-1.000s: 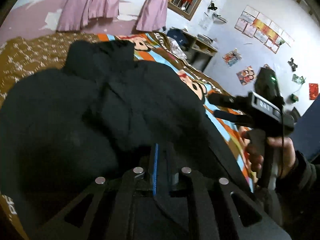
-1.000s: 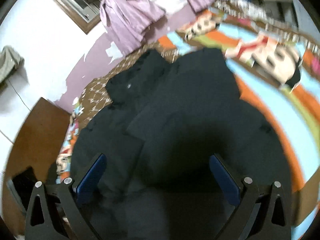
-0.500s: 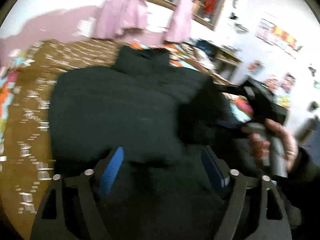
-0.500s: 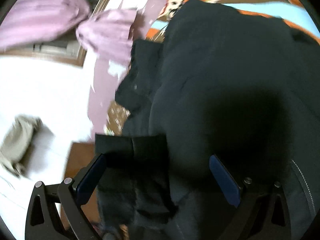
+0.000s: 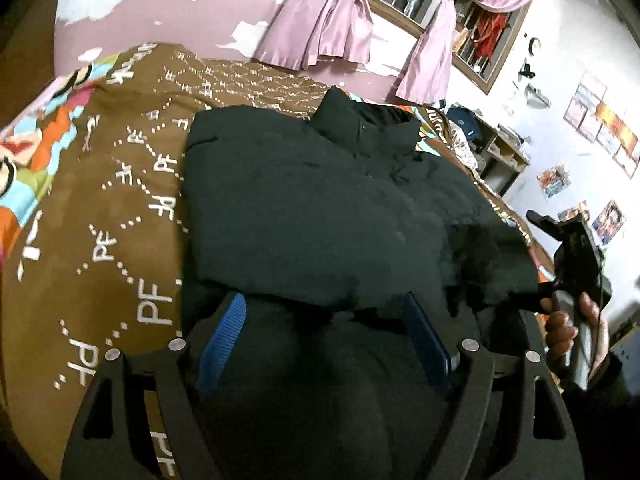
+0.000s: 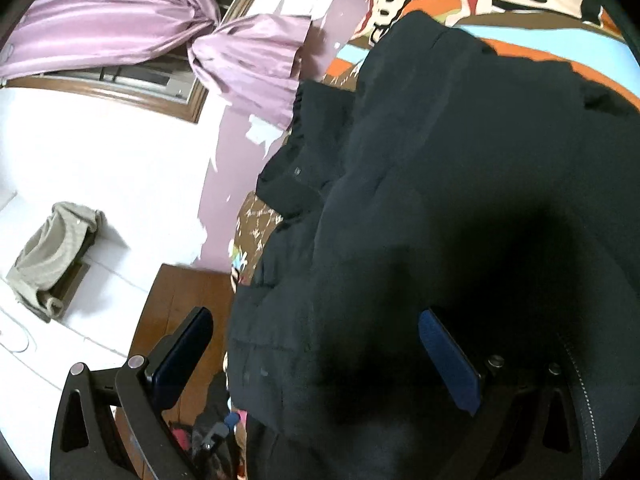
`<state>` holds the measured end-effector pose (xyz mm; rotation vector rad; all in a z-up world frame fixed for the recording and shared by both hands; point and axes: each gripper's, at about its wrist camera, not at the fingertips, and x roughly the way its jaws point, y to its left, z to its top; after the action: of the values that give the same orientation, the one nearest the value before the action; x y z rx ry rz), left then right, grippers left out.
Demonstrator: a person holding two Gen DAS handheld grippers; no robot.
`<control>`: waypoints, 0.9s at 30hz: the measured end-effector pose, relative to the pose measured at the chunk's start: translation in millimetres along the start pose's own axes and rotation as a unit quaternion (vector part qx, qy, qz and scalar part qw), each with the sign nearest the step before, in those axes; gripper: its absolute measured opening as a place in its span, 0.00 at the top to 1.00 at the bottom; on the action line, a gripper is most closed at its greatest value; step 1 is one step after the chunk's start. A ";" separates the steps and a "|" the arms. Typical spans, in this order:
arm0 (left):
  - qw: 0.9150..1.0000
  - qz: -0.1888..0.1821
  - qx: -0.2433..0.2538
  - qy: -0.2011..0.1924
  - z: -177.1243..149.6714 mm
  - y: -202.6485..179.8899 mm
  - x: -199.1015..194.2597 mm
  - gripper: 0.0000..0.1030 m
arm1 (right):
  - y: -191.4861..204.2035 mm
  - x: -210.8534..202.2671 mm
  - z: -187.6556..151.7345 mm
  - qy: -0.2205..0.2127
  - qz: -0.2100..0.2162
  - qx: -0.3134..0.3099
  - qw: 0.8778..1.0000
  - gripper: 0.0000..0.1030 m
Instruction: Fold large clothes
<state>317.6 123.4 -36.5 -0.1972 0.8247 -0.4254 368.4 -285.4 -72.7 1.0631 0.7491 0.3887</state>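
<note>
1. Jacket (image 5: 320, 216), black and padded, lies on the bed straight ahead of the left gripper (image 5: 324, 332), collar (image 5: 364, 128) at the far end, its near fold just beyond the blue pads.
2. Left gripper stands wide, nothing pinched; dark cloth lies under and between its fingers without being pressed.
3. Right gripper (image 6: 316, 356) is also spread wide and empty, hovering low over the jacket's side; in the left view it sits to the right, held in a hand (image 5: 568, 332).
4. The step in hand looks like taking a fresh hold for the next fold. To do it well, I would bite both layers at the near hem, one tool at each corner, and carry them together toward the collar so the padding does not bunch.
5. The lump of cloth ahead and right of the left gripper looks like a loose sleeve (image 5: 484, 264); it should be tucked flat first.
6. Left of the left tool the brown bedspread (image 5: 120, 208) is open. Behind the right tool's left finger the bed ends, with wooden floor (image 6: 180, 300) below, so cloth could slip off there.
</note>
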 end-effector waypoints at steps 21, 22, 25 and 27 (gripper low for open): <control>0.998 0.052 -0.019 -0.044 9.5 9.5 -6.1 0.26 | 80.9 -16.3 -10.4 -0.035 -0.171 -0.301 0.937 0.96; 0.997 0.052 -0.014 -0.046 9.2 7.7 -7.3 0.26 | 81.6 -18.6 -3.0 -0.044 -0.181 -0.305 0.934 0.96; 0.997 0.064 0.002 -0.046 9.7 5.5 -5.4 0.26 | 76.5 -11.5 11.2 -0.045 -0.214 -0.320 0.922 0.96; 0.997 0.067 0.002 -0.045 13.4 6.9 -0.7 0.26 | 69.8 -2.2 12.4 -0.027 -0.227 -0.325 0.918 0.93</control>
<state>329.2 130.0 -29.4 -0.1555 0.7441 -0.2909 380.0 -263.2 -6.3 0.2549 0.7185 0.1790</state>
